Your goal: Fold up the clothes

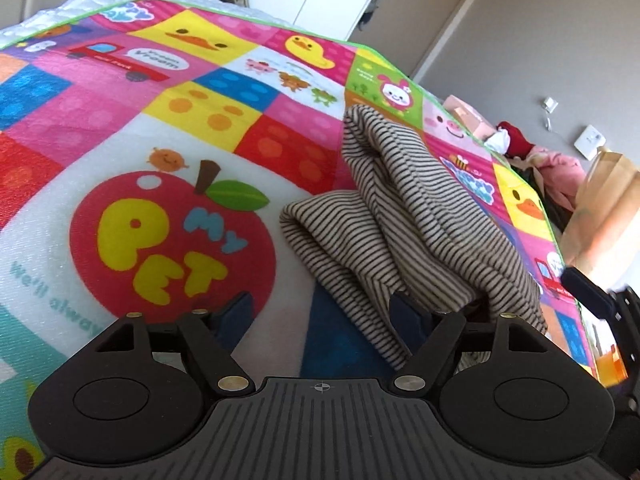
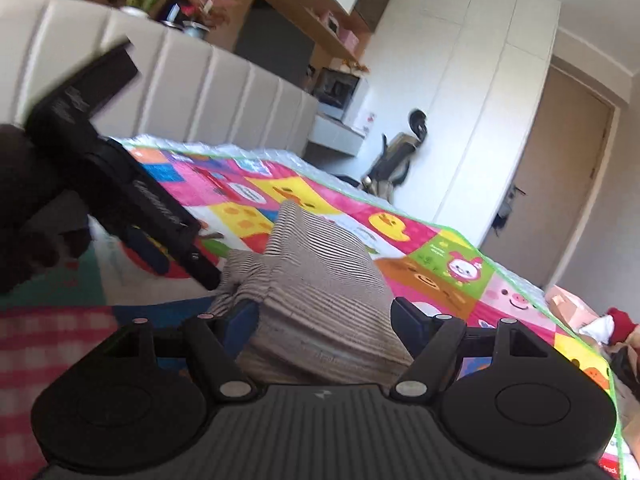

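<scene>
Both jaws wide. Left gripper (image 1: 324,312) over mat, cloth against its right finger only. Right gripper (image 2: 324,316) straddles near end of cream-and-black striped knit garment (image 2: 320,276), not pinching. Garment lies bunched, partly doubled, on bright patchwork cartoon play mat (image 1: 168,128). Likely soft, light, limp; will sag, so take by edge or corner. Beyond mat, pink and red clothes pile (image 1: 540,156).
</scene>
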Tool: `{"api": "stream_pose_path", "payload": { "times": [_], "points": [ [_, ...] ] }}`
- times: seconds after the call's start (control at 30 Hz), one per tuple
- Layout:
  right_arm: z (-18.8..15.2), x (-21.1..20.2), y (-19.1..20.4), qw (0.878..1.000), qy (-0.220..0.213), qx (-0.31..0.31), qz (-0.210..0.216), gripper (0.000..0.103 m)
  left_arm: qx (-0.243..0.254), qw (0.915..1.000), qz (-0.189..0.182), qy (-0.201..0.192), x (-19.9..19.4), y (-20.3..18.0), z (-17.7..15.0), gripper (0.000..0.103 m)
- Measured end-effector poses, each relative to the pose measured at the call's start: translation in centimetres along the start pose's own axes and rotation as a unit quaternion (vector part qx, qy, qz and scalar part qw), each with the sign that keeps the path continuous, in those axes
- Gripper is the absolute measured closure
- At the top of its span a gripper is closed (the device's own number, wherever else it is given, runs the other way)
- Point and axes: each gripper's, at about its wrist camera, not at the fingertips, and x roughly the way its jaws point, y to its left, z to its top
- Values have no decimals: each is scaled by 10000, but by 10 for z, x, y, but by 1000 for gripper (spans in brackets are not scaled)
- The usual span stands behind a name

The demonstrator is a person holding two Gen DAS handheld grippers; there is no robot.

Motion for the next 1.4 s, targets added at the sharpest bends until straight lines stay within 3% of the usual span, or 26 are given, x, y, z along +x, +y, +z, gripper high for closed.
{"api": "stream_pose_path", "payload": {
  "times": [0.13, 0.23, 0.37, 0.43, 0.53, 0.7, 0.87, 0.93, 1.0, 1.03, 1.07, 1.3, 1.4],
  "points": [
    [2, -3, 17, 9990, -209, -381, 113, 23, -27, 10000, -24, -37, 4, 1, 0, 23],
    [5, 28, 32, 9964, -94, -815, -231, 23, -179, 9998, -93, -48, 3, 5, 0, 24],
    [1, 52, 15, 9987, 351, -356, -141, 23, -274, 9994, -183, -83, -5, 8, 0, 24],
    [-5, 46, 8, 9986, 377, -282, -232, 32, -187, 9995, -239, -96, -9, 5, -1, 24],
    [-16, 21, 11, 9963, 131, -548, -643, 34, -269, 9983, -520, -71, -8, 1, 1, 23],
    [-24, 28, 33, 9899, 277, -1266, -581, 34, -517, 9942, -941, 27, 13, -13, 10, 29],
    [-23, 49, 30, 9839, 286, -1453, -1004, 28, -331, 9979, -530, 193, 31, -22, 8, 36],
    [-30, 49, 36, 9762, 159, -1832, -1147, 28, -398, 9975, -541, 242, 33, -14, 3, 39],
    [-34, 53, 44, 9747, 147, -2077, -809, 30, -394, 9974, -562, 221, 33, -11, 2, 41],
    [-35, 55, 48, 9748, 164, -2150, -564, 39, -391, 9974, -567, 212, 33, -10, 1, 43],
    [-32, 57, 50, 9748, 184, -2162, -515, 40, -389, 9974, -571, 203, 33, -9, 0, 43],
    [-10, 59, 34, 9923, 829, -916, 130, 38, -256, 9980, -559, 166, 32, -10, -3, 43],
    [-9, 69, 47, 9878, 821, -1303, -246, 32, -259, 9980, -549, 148, 34, -10, -4, 43]
  ]
}}
